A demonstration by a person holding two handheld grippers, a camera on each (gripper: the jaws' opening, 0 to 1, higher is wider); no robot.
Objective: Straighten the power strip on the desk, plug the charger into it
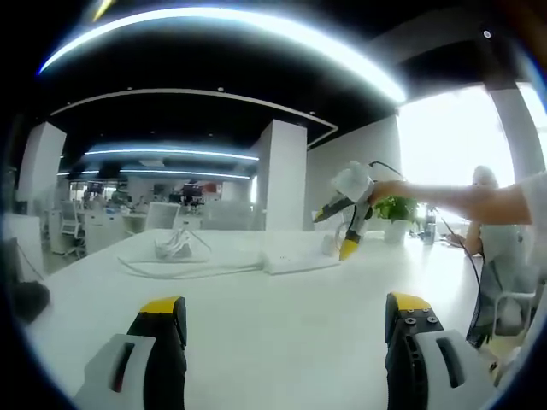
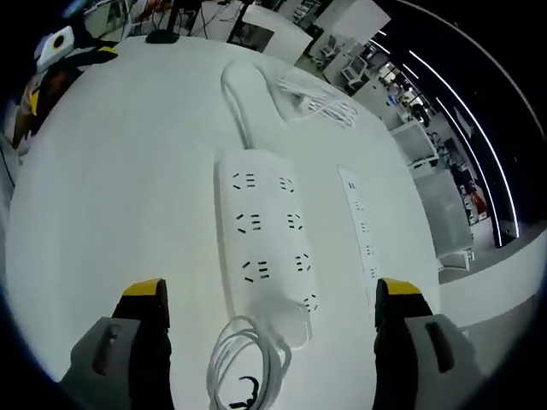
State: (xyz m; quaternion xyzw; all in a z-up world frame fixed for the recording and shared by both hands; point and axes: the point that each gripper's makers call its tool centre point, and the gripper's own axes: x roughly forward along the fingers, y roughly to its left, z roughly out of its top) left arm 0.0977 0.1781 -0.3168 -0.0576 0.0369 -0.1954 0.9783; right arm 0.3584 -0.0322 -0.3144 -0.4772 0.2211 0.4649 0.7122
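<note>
Now the power strip (image 2: 263, 248) lies mid-frame in the right gripper view on the white surface (image 2: 111, 196), between the empty, spread jaws of the right hand-held gripper (image 2: 270, 316); best nudge it square gently. Left hand-held gripper (image 1: 286, 329) hovers open, empty

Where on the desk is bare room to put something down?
Free: the wide desk patch beside the power strip, toward the other hand-held gripper. Crowded: the coiled cable at the strip's near end, and the cord bundle beyond it.
</note>
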